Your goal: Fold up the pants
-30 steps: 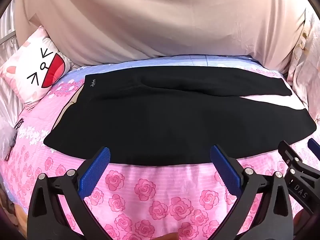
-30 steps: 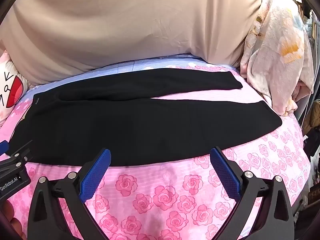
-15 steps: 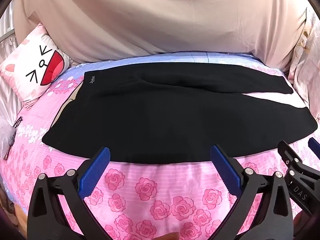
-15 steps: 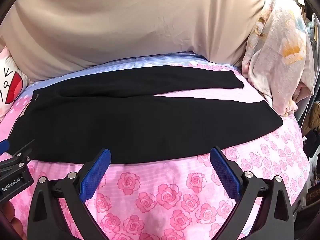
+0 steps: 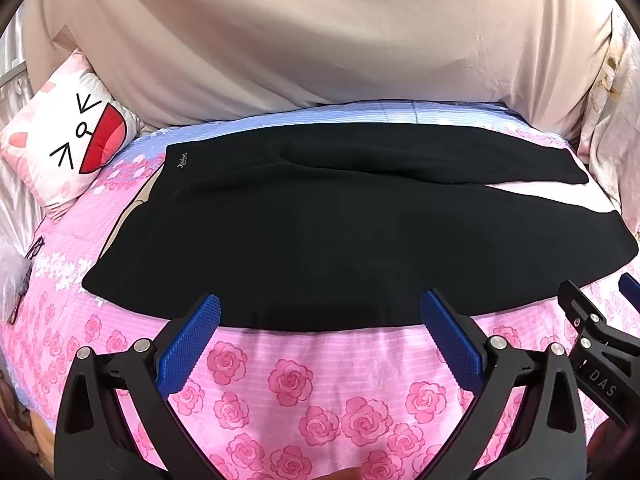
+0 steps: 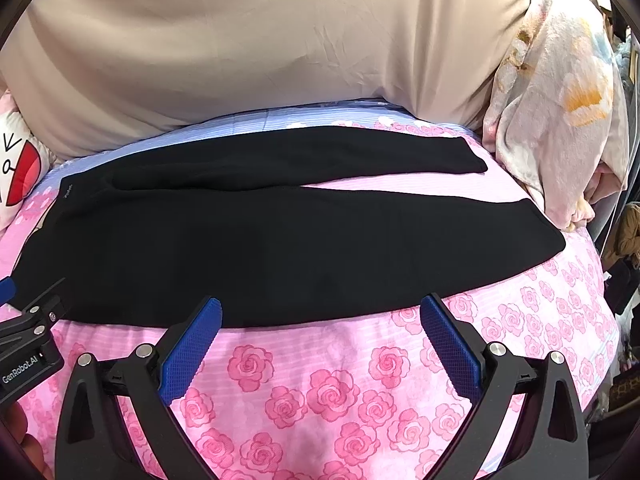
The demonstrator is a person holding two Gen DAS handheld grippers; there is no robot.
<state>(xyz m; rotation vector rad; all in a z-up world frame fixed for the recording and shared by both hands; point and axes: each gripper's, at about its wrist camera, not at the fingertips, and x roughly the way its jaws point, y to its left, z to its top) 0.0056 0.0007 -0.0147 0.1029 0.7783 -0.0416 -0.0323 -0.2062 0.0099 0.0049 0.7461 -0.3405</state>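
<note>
Black pants (image 5: pixel 340 236) lie flat across mid-frame on the rose-print bed (image 5: pixel 304 392), legs splayed right. My left gripper (image 5: pixel 320 320) and right gripper (image 6: pixel 320 320): both spread wide, empty.

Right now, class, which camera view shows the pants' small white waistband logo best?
The left wrist view. There the logo sits unobstructed on the pants, near the cartoon pillow, large enough to show as script, though unreadable. The right wrist view shows the same logo only as a tiny pale mark at the far left.
</note>
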